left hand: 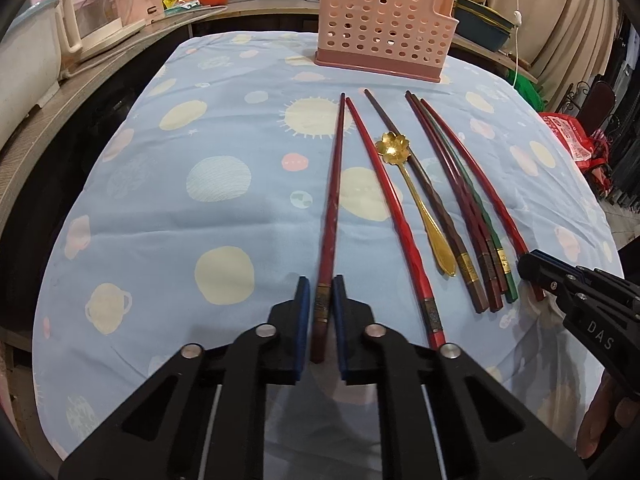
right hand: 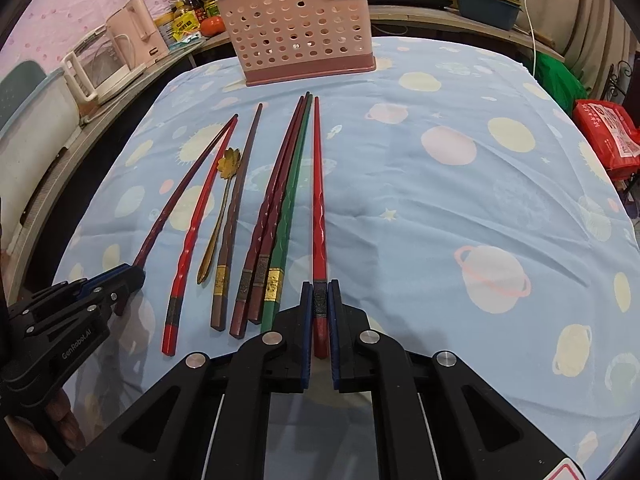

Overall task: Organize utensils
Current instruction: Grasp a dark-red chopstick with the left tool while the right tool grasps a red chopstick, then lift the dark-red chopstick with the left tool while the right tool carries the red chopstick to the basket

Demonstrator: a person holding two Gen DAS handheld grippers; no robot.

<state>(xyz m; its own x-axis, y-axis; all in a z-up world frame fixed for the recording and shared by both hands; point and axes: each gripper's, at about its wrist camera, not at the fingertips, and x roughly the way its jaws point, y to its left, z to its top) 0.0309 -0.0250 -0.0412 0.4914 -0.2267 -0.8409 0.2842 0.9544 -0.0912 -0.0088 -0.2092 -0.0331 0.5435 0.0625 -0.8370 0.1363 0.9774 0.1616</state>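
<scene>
Two grippers each close on a chopstick at its thick end. The left gripper (left hand: 320, 300), at lower centre of its own view, pinches the dark red chopstick (left hand: 334, 184), leftmost of the row. The right gripper (right hand: 320, 304), at lower centre of its view, is clamped on the bright red chopstick (right hand: 319, 200), rightmost of the row. No earlier picture is given, so I say nothing of jaw motion.

Risk, as I judge it: each stick is gripped only near one end, so the long free tip may sag or swivel when lifted and miss the holder's opening. The left stick's tip lies just beside its red neighbour (left hand: 390, 208) and could drag it. The soft blue tablecloth (left hand: 160, 208) may wrinkle and shift the other chopsticks and the gold spoon (left hand: 416, 200).

The pink perforated holder (right hand: 300, 28) stands at top centre of both views, well apart from the row. Nothing shows above its rim; through its holes I cannot tell whether it holds anything.
</scene>
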